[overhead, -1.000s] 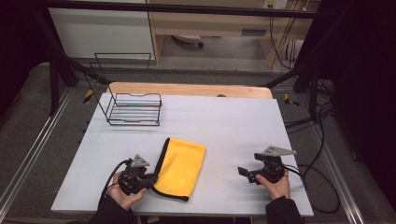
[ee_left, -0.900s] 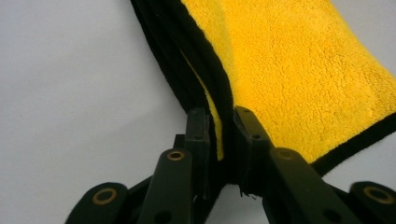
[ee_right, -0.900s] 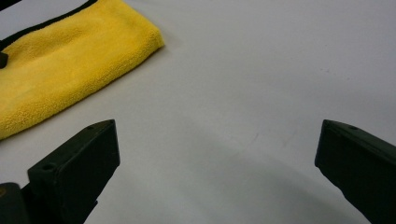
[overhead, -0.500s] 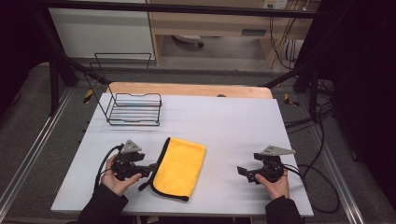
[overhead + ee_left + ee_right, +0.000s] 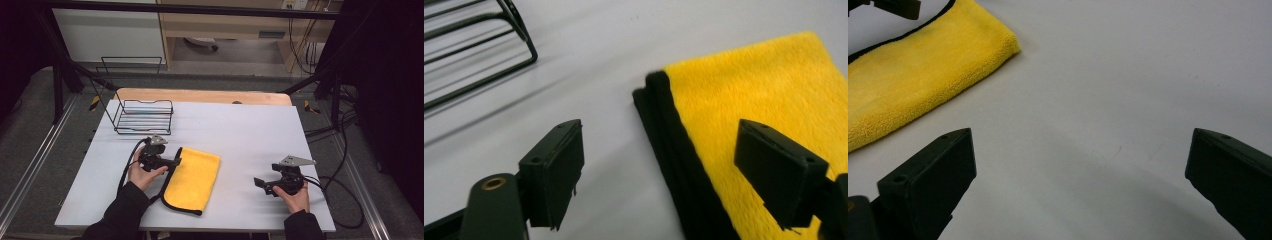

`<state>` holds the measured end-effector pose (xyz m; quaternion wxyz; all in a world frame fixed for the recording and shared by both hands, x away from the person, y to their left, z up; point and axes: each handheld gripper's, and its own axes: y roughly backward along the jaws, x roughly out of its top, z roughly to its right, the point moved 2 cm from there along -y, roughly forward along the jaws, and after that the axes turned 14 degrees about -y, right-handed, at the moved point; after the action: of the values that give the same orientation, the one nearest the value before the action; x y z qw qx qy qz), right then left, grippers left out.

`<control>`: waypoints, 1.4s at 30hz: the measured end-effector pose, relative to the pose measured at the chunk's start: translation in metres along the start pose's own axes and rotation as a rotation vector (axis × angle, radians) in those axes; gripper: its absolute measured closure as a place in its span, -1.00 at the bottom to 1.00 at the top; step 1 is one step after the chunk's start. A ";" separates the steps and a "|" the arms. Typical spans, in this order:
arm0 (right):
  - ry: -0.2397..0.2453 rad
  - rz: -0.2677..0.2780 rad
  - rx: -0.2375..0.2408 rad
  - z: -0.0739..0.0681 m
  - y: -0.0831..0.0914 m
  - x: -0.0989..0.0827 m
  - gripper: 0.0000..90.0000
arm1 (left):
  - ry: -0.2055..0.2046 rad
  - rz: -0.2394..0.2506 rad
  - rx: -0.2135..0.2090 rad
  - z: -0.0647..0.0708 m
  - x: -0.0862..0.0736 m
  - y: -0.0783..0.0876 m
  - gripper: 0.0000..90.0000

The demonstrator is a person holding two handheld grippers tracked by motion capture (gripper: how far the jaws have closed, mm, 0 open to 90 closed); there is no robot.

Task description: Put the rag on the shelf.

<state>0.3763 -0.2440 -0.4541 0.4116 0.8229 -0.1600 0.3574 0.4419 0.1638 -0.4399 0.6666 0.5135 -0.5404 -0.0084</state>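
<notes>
Cloth, yellow with a black edge, lies folded flat on the table, left of the middle and toward our side. We hold the left gripper at the cloth's far left corner, its body in our left hand, the cable looping back over the sleeve. Its jaws have just been opening and now stand wide apart with nothing clamped between them; in the left gripper view the black folded edge of the cloth runs up between the two jaws, one jaw over bare table and the other over the yellow pile, and we see neither pad pressing on the fabric. A wire rack stands at the far left of the table, well apart from the cloth, and a corner of it appears beyond the left jaw. We hold the right gripper in our right hand near the table's right front, well apart from the cloth. Its jaws are also wide open and empty, with bare table between them in the right gripper view, where the cloth lies farther off at the upper left.
</notes>
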 end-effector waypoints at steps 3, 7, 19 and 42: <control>-0.002 -0.001 -0.001 0.000 0.000 0.000 -0.99 | 0.013 0.007 0.002 -0.004 0.003 -0.007 -0.38; -0.003 0.001 0.000 0.000 0.000 0.000 -0.99 | 0.052 -0.005 -0.003 -0.012 0.003 -0.016 -0.14; 0.007 -0.002 0.002 -0.005 -0.004 0.002 -0.99 | 0.099 -0.019 -0.101 -0.011 0.000 -0.029 0.32; -0.028 -0.026 -0.019 -0.054 -0.058 0.025 -0.95 | 0.037 -0.051 -0.084 -0.002 0.004 -0.031 0.69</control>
<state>0.4016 -0.1653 -0.4467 0.4220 0.8258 -0.1584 0.3389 0.4618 0.1482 -0.4581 0.6970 0.4988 -0.5137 -0.0386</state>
